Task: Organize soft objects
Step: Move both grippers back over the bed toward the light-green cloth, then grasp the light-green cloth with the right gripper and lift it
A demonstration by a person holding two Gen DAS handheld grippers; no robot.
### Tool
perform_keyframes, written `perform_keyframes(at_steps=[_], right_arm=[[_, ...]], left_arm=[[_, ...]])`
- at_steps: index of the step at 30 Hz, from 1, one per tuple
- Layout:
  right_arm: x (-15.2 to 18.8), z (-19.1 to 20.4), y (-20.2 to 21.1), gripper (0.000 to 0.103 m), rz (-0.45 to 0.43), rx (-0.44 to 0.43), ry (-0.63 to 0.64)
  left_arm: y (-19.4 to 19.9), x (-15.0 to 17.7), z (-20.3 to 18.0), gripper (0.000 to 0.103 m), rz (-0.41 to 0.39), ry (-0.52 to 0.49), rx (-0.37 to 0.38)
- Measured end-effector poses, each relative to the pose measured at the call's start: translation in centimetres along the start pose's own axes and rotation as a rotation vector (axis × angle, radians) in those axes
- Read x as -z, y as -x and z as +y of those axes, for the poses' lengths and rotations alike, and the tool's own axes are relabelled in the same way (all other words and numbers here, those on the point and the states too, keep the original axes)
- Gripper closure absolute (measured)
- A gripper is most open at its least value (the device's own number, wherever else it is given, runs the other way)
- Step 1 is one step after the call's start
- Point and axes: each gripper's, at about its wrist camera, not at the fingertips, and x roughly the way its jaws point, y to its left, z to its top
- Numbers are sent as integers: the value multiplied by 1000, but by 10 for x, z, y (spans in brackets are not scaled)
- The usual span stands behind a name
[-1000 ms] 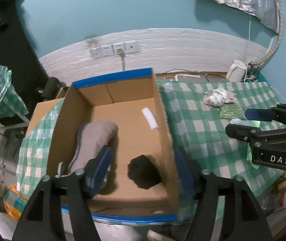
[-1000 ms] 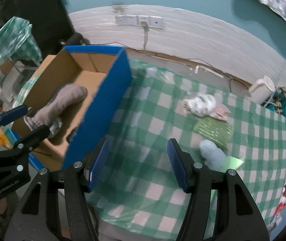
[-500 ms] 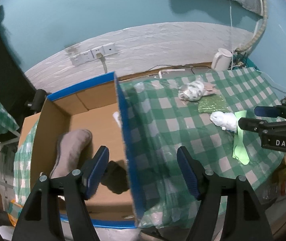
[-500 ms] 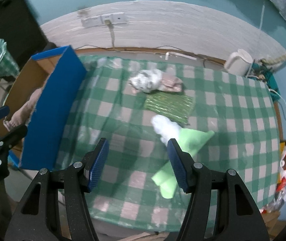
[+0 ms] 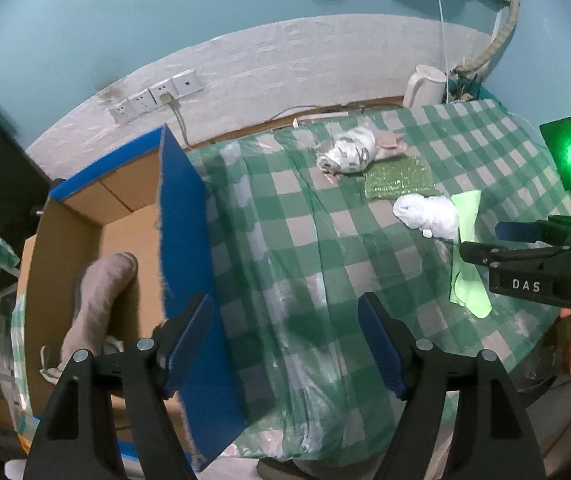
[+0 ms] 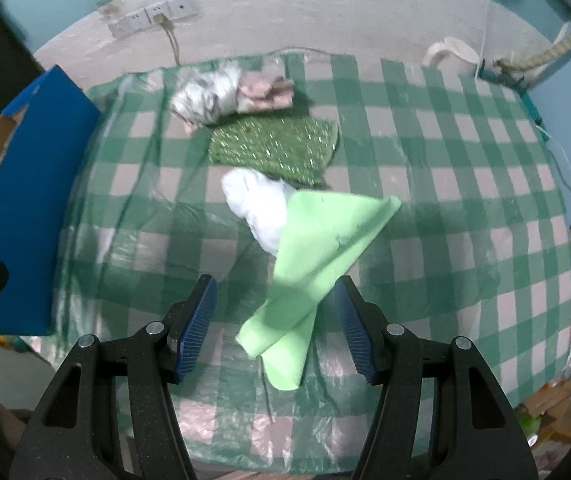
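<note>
A light green cloth (image 6: 317, 256) lies folded on the checked tablecloth (image 6: 465, 184), and it also shows in the left wrist view (image 5: 467, 268). My right gripper (image 6: 275, 330) is open, its fingers either side of the cloth's near end. A white bundle (image 6: 259, 204) lies partly under the cloth, behind it a green sequinned pad (image 6: 275, 148) and a grey-white bundle (image 6: 205, 98) beside a pink cloth (image 6: 265, 92). My left gripper (image 5: 285, 344) is open and empty over the box's blue wall (image 5: 189, 248). A grey sock (image 5: 93, 300) lies in the cardboard box (image 5: 61, 240).
A white kettle (image 6: 451, 52) stands at the table's back right by the wall. Wall sockets (image 6: 153, 20) with a cable sit behind the table. The box (image 6: 33, 184) stands off the table's left edge. The table's near edge is close below both grippers.
Both grippers have swung right, away from the box and over the table. My right gripper has come close to the green cloth, which now lies between its fingers.
</note>
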Motion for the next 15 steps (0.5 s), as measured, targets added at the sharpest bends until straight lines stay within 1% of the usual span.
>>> perform_keyframes(at_steps=[6, 11, 15], right_arm=[[7, -2, -24, 42, 45, -12, -27], [11, -6, -42, 42, 72, -13, -59], [12, -11, -48, 42, 68, -4, -69]], left_arm=[[-25, 1, -11, 27, 58, -1, 13], [-34, 4, -19, 27, 79, -27, 5], [-38, 3, -22, 27, 88, -34, 7]])
